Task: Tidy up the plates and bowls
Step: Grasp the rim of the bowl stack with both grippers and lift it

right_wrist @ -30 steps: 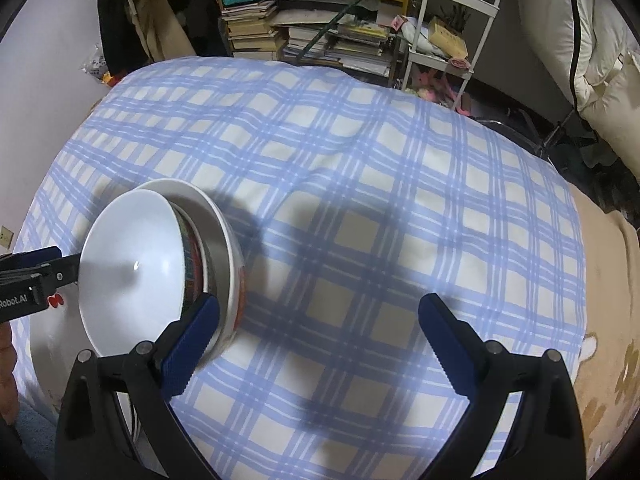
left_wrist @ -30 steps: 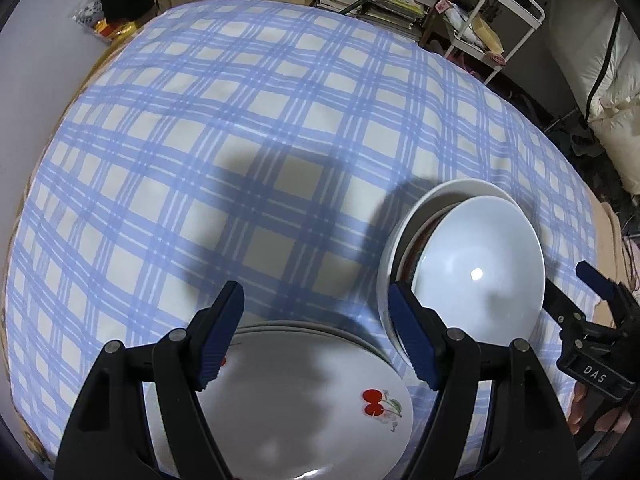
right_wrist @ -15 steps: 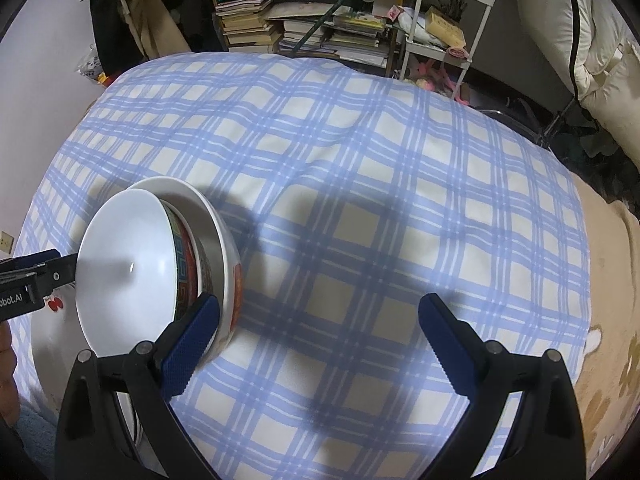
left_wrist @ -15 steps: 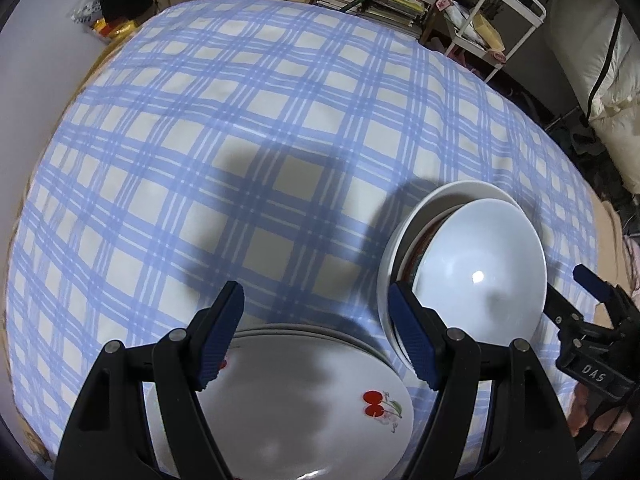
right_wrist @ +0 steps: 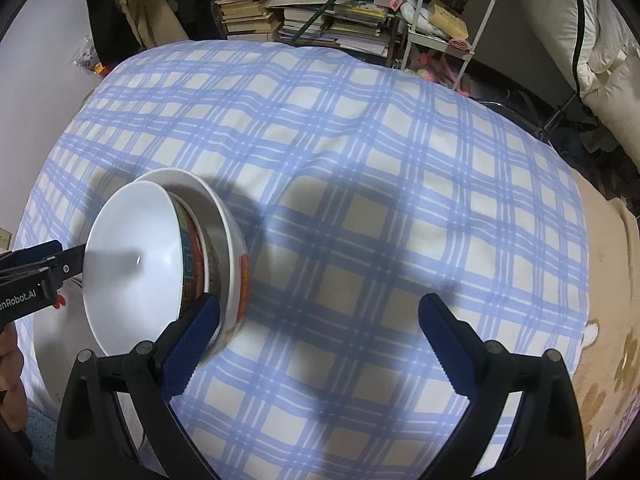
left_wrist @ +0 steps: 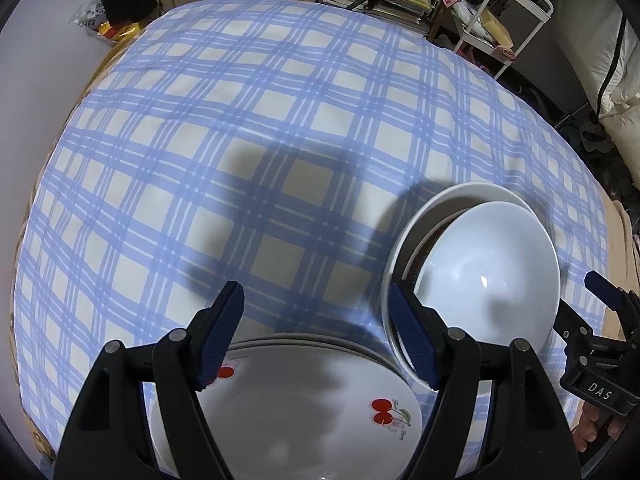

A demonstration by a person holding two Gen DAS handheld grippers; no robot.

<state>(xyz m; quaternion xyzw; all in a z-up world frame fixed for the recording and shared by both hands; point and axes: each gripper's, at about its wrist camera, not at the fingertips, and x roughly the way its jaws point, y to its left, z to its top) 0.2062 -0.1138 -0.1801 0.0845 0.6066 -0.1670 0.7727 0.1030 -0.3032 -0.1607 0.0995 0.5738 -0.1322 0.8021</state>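
A stack of white plates with a cherry print lies at the near edge of the blue checked tablecloth. Beside it on the right stands a stack of nested bowls, with a plain white bowl on top. It also shows in the right wrist view with red patterned sides. My left gripper is open and empty above the plates. My right gripper is open and empty, with its left finger beside the bowls.
The table is covered by the checked cloth. Behind it are piles of books and a white trolley. A beige floral cloth lies at the right edge.
Both grippers have drawn back a little from the table. The plates and bowls have not moved.
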